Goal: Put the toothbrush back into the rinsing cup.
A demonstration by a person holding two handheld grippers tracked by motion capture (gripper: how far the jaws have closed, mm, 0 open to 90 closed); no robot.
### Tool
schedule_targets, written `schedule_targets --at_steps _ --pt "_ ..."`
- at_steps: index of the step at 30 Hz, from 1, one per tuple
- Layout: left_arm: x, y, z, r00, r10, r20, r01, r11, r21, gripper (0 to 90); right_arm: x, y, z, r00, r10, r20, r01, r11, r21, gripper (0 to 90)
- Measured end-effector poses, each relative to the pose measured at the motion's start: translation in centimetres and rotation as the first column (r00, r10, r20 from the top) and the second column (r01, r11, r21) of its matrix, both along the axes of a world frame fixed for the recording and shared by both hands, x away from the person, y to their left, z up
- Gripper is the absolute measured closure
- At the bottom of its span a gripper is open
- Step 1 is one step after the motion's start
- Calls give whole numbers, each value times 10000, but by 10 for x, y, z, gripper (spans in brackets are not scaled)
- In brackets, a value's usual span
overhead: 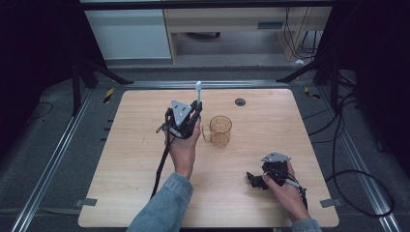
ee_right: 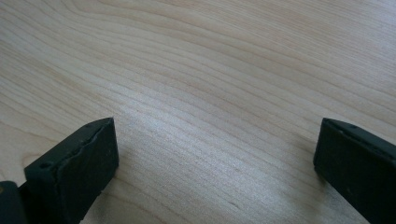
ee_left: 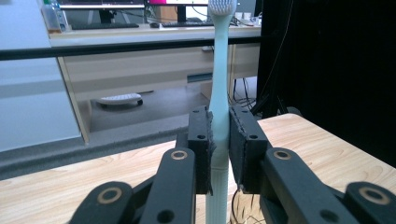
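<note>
One toothbrush [ee_left: 218, 116], pale, slim plastic with a bristled head up top, stands upright, clamped by its handle between the left gripper [ee_left: 219, 149]'s padded black jaws. It's held above the table just beside an amber, ribbed see-through cup [overhead: 221, 130] with a handle. My read: the carry step, and next comes lowering it handle-first into that cup. Over on the right, the right gripper [ee_right: 215, 154] hangs released, jaws wide over bare wood-grain table [overhead: 135, 164].

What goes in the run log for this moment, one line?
left gripper: shut on toothbrush, upright, beside amber cup | right gripper: open, empty, low over table | cup: upright, untouched
</note>
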State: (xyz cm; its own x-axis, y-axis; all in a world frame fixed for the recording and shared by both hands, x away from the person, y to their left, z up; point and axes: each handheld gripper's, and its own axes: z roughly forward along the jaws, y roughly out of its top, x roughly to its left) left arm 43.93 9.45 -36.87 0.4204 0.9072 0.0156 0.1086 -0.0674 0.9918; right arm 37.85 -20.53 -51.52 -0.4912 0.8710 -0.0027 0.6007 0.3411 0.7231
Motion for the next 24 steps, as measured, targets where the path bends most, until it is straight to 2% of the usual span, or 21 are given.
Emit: schedule_targets --at_steps 16,24 --pt "2 -7 -10 9993 16 380 2 9989 -473 786 0 0 0 10000 69 2 -69 10000 4 3" --pt "1 -8 -10 9983 97 576 -57 9975 -700 786 0 0 0 10000 98 13 -98 10000 7 3"
